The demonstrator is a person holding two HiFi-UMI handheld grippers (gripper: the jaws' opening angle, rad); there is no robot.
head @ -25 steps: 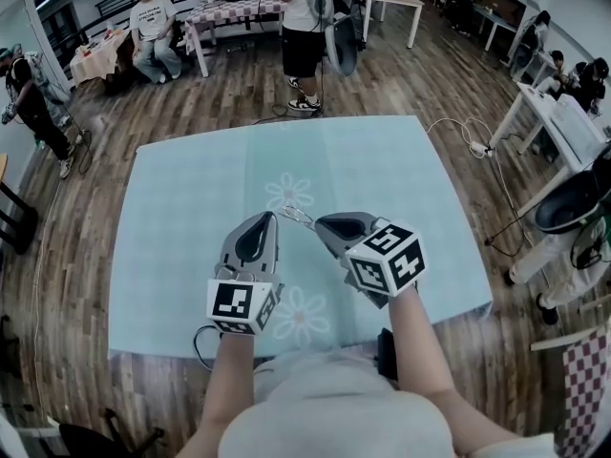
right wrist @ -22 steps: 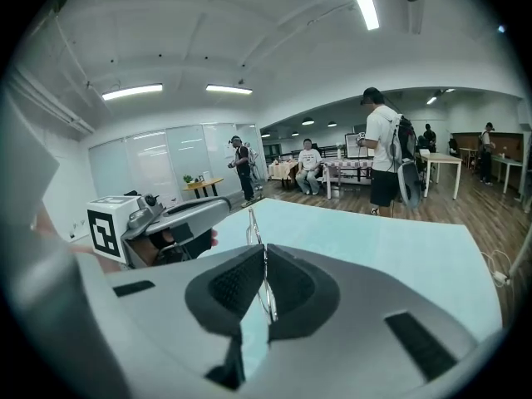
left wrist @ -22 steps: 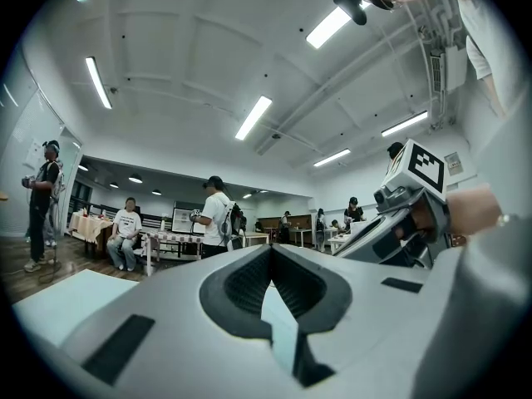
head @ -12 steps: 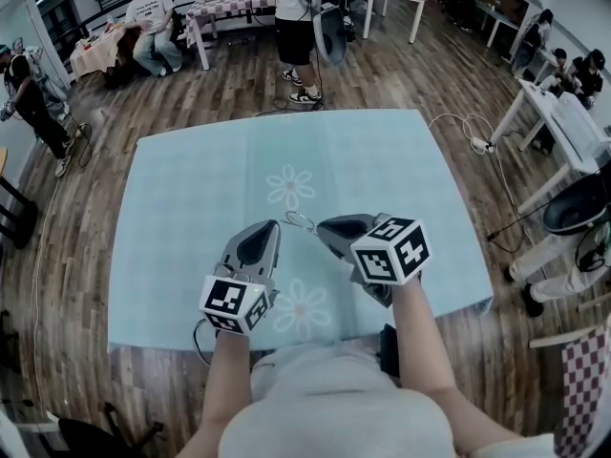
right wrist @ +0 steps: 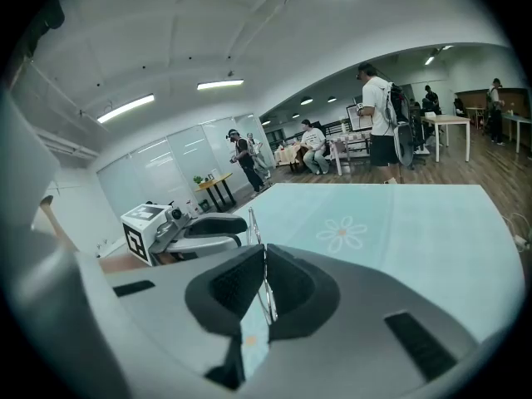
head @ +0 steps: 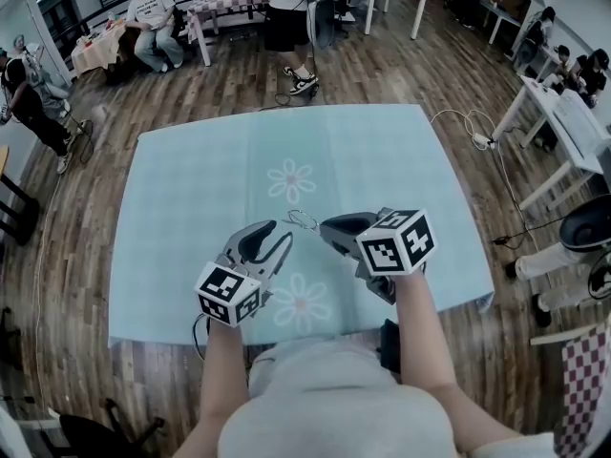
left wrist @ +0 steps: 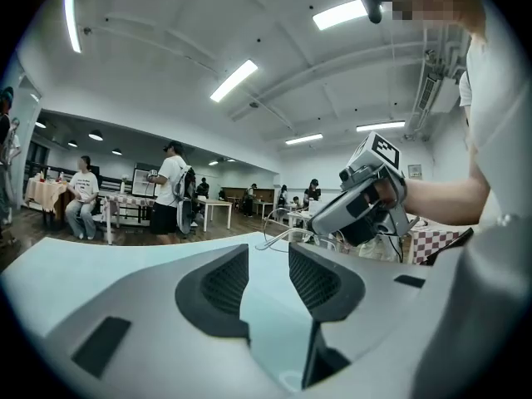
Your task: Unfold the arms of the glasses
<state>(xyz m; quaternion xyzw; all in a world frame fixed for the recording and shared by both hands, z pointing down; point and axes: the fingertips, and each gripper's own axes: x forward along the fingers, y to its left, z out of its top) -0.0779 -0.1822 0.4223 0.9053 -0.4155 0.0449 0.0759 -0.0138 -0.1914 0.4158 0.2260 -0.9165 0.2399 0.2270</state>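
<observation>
Thin wire-framed glasses (head: 303, 220) hang above the pale blue tablecloth (head: 191, 189), pinched in my right gripper (head: 325, 225). In the right gripper view the frame (right wrist: 264, 289) runs upright between the pads, which are shut on it. My left gripper (head: 279, 235) sits just left of the glasses and a little apart from them. Its jaws are opening, and the left gripper view shows nothing between them (left wrist: 268, 260). That same view shows the right gripper (left wrist: 359, 206) with the glasses' wire (left wrist: 287, 234) sticking out of it toward the left.
The cloth bears printed daisies (head: 290, 181) and ends at the table's near edge (head: 286, 324). A cable with a power strip (head: 477, 148) lies on the wooden floor to the right. Several people and tables (head: 229, 8) stand beyond the far edge.
My left gripper has let go of the glasses, opened its jaws and dropped down and leftward. The right gripper still holds the glasses, almost in the same place.
</observation>
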